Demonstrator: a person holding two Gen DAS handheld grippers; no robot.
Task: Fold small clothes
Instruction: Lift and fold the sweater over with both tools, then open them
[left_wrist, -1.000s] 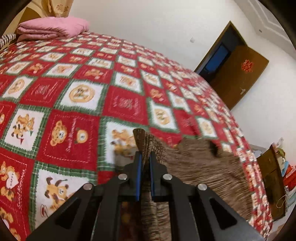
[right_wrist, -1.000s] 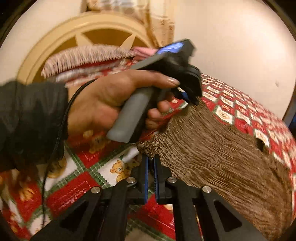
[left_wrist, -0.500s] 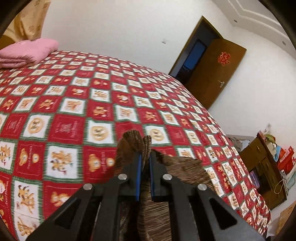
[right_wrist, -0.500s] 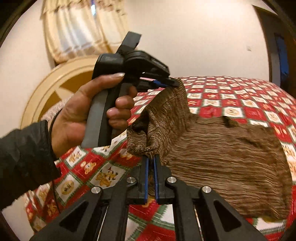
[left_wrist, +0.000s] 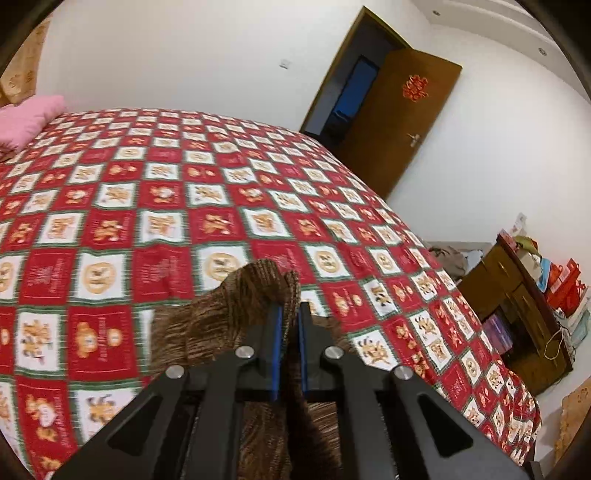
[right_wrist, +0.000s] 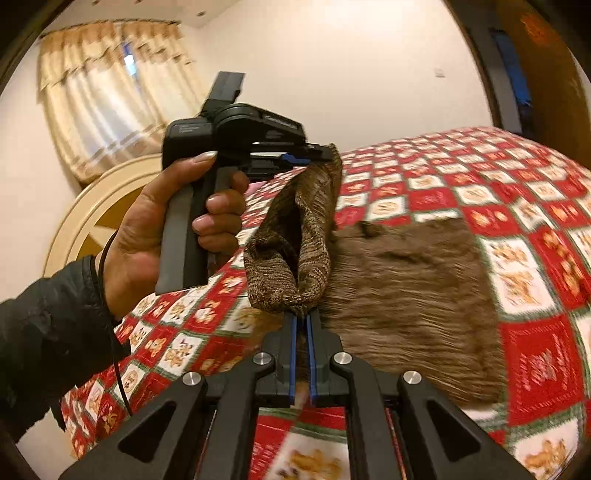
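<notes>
A small brown knitted garment (right_wrist: 406, 295) lies partly on the red patchwork bedspread (right_wrist: 480, 170), one edge lifted off it. My right gripper (right_wrist: 302, 317) is shut on one corner of that edge. My left gripper (right_wrist: 321, 153), held in a hand at left, is shut on the other corner, higher up. The cloth hangs slack in a fold (right_wrist: 295, 243) between them. In the left wrist view the left gripper (left_wrist: 290, 314) pinches the brown garment (left_wrist: 236, 310), which bunches over the fingertips and drapes below.
The bedspread (left_wrist: 221, 192) fills the left wrist view. A pink pillow (left_wrist: 26, 118) lies at the far left. An open wooden door (left_wrist: 399, 118) and a cluttered wooden cabinet (left_wrist: 517, 314) stand to the right of the bed. A rounded headboard (right_wrist: 96, 206) and curtains (right_wrist: 107, 96) are behind the hand.
Both grippers have risen with the garment's edge and swung toward the foot of the bed. The lifted edge now hangs in a deeper fold over the flat part.
</notes>
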